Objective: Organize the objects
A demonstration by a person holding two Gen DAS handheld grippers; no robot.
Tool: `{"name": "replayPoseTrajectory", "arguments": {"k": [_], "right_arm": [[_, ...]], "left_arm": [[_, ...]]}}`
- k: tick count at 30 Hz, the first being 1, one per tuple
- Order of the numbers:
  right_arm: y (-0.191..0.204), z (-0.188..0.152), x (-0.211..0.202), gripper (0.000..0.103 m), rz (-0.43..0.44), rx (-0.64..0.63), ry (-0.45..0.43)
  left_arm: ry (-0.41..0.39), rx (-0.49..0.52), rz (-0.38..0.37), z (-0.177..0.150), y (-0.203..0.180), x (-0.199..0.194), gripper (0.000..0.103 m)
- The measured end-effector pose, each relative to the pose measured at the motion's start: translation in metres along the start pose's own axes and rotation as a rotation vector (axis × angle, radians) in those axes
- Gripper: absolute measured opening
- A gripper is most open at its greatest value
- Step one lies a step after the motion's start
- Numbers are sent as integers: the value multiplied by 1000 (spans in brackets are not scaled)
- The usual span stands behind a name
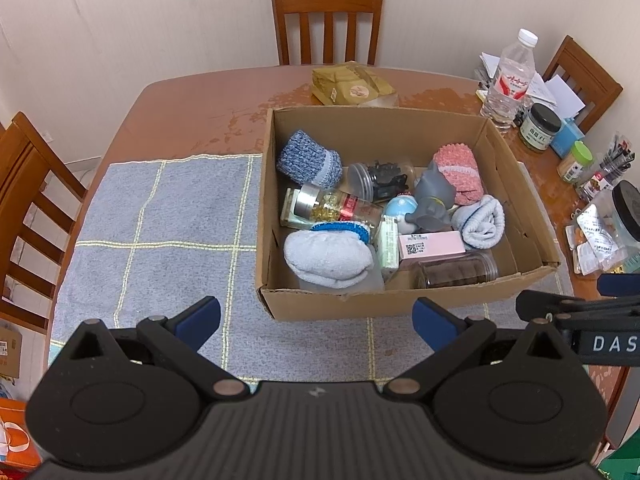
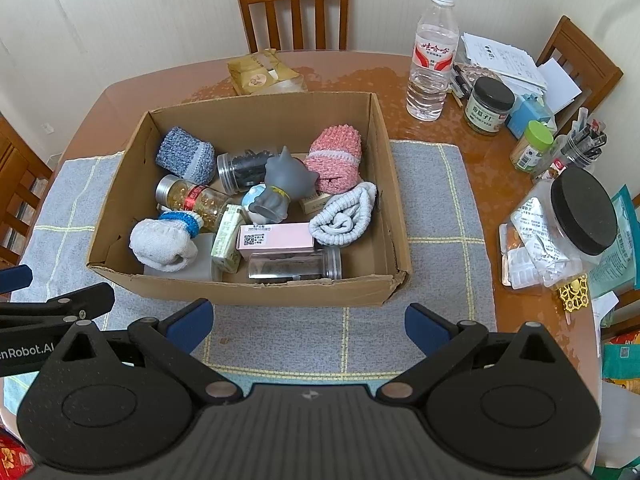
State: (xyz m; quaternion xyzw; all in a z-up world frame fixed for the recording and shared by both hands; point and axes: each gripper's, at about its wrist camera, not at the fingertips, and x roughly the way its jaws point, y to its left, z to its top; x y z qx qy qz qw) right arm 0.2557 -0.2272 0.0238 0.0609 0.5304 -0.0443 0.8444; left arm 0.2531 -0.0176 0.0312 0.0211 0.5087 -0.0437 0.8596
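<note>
A cardboard box stands on a grey checked cloth. It holds rolled socks: blue, pink, white and white with a blue cuff. Also inside are a grey cat figure, a pink carton, a jar of yellow capsules and clear jars. My left gripper is open and empty, before the box's near wall. My right gripper is open and empty beside it.
A water bottle, black-lidded jars, a green-capped bottle, papers and pens crowd the table's right side. A tan packet lies behind the box. Wooden chairs stand around the table.
</note>
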Motion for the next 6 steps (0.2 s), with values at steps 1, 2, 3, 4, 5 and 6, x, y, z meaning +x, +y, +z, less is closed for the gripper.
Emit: {"name": "replayPoseTrajectory", "arguments": {"k": [1,2,3,4,5,6], "right_arm": [[0,0,0,103,0,-1,-1],[0,0,0,103,2,-3,0],[0,0,-1,103,2,-4,0],[0,0,0,103,0,-3,-1],[0,0,0,103,1,-4,0],[0,0,0,103,1,-5,0]], "left_arm": [[-1,0,1,0,0,0,102],[-2,0,1,0,0,0,102],[-2,0,0,1,0,0,102],[-2,-1,0,1,0,0,102],[-2,-1,1,1,0,0,102],[-2,-1,2,2,0,0,102]]}}
